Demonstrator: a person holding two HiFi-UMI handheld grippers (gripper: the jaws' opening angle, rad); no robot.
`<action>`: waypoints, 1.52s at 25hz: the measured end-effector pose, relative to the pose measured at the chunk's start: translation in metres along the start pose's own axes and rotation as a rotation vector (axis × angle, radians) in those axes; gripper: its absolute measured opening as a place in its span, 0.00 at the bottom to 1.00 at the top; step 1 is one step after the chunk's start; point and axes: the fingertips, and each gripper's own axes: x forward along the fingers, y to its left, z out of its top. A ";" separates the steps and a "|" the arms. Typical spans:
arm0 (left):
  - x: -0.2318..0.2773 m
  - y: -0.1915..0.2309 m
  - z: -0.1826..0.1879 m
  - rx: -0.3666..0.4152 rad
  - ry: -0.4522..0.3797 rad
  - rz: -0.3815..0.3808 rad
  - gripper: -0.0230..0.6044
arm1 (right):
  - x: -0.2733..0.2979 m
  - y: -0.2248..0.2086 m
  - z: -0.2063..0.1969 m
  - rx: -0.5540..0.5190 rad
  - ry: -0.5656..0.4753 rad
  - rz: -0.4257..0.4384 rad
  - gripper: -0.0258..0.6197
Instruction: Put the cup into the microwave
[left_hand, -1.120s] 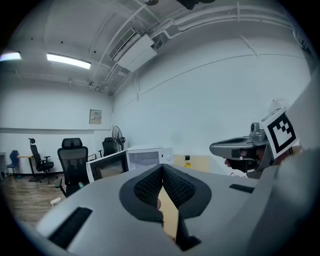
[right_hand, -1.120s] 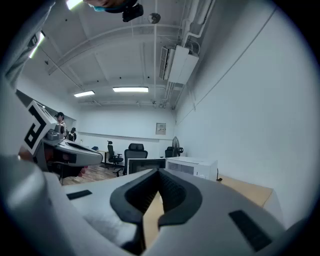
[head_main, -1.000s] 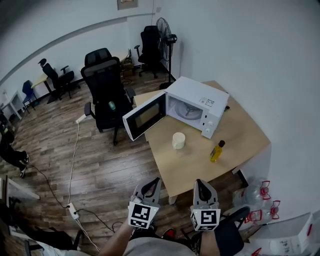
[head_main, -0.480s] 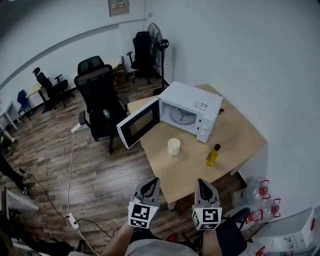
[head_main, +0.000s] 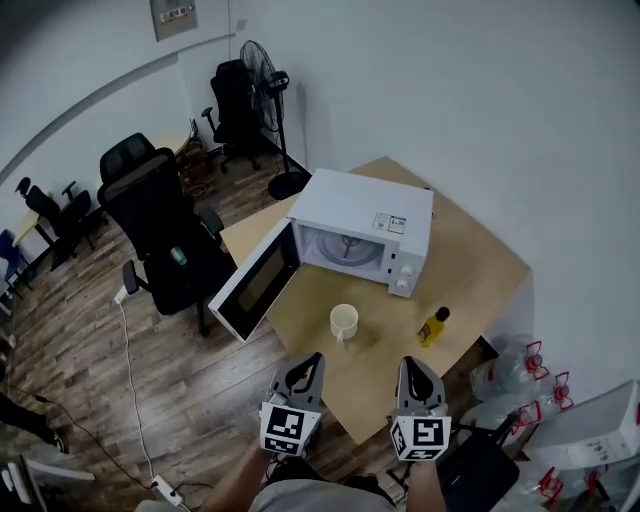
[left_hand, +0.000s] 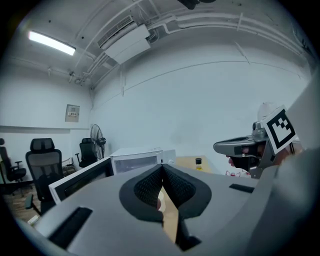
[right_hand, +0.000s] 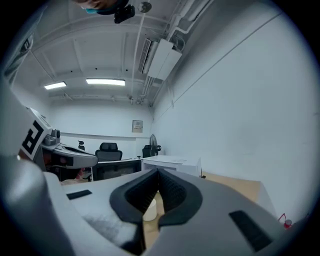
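Note:
A cream cup stands on the wooden table, in front of the white microwave. The microwave's door hangs open to the left, and its turntable shows inside. My left gripper and right gripper hover side by side just short of the table's near edge, both shut and holding nothing. In the left gripper view the left gripper points at the microwave. In the right gripper view the right gripper has the cup showing below its closed tips.
A small yellow bottle stands right of the cup. A black office chair sits left of the open door, with a floor fan behind. Water jugs lie at the right, a cable crosses the floor.
The view has closed in on the table. Cup and microwave now lie nearer, straight ahead of both grippers. Both grippers stay shut.

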 end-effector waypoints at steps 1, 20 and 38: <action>0.009 0.008 0.002 0.005 0.002 -0.029 0.07 | 0.009 0.002 0.001 0.001 0.006 -0.021 0.07; 0.129 0.063 -0.070 -0.036 0.127 -0.346 0.07 | 0.111 -0.003 -0.056 0.013 0.169 -0.265 0.07; 0.164 0.021 -0.191 -0.132 0.287 -0.280 0.08 | 0.126 -0.023 -0.182 0.109 0.327 -0.178 0.07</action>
